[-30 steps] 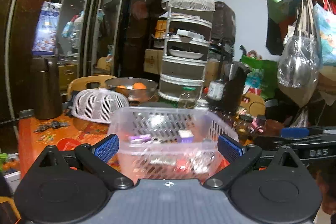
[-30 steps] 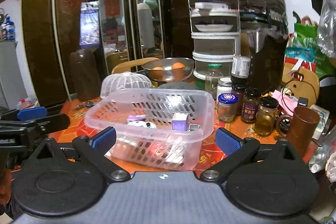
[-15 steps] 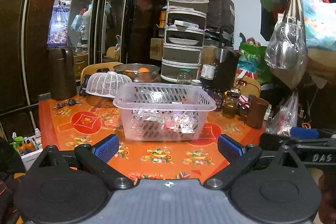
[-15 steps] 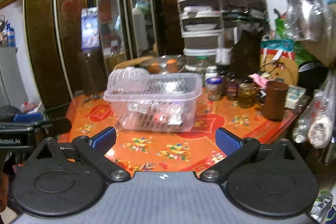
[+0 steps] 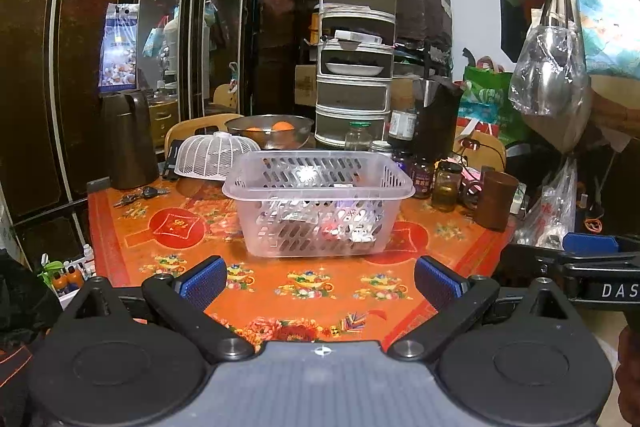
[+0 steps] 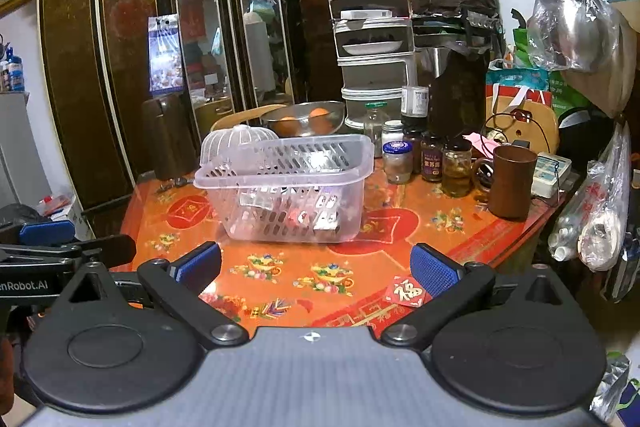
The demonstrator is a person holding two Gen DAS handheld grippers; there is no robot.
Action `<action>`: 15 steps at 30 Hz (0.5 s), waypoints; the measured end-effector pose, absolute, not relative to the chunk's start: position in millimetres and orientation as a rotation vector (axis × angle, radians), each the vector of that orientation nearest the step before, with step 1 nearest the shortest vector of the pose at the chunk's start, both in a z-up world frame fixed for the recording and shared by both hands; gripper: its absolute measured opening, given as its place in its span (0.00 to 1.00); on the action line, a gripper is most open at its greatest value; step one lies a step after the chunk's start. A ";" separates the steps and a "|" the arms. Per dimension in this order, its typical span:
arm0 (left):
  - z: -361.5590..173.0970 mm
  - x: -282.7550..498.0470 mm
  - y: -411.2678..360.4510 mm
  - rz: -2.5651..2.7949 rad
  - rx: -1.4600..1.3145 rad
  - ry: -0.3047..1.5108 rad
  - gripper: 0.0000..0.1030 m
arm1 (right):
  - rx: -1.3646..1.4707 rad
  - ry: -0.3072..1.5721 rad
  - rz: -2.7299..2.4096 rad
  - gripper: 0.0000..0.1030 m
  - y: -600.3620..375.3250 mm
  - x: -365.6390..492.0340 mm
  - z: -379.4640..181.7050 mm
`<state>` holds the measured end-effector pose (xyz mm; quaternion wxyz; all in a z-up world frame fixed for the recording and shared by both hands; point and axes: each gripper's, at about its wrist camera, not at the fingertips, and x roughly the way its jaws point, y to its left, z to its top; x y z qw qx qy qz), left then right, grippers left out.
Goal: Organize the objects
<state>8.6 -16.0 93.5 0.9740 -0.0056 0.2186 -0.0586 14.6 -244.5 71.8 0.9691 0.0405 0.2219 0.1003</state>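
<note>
- Your left gripper (image 5: 319,281) and right gripper (image 6: 316,269) have pulled well back from the clear basket (image 5: 318,203) since a second ago.
- Both sets of fingers gape wide, holding nothing.
- The basket sits mid-table (image 5: 320,291), small items inside.

Each hand-held gripper (image 5: 318,281) has black arms, blue ribbed pads (image 5: 201,279), silver screws.

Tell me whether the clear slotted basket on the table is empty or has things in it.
Not empty. Small items lie on the bottom of the clear slotted basket, visible through its side slots in both views; it stands upright on the table.
</note>
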 end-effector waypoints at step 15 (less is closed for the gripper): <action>98.9 4.1 -14.7 -0.105 -0.034 0.448 0.98 | 0.087 0.438 0.192 1.00 -247.1 6.6 78.3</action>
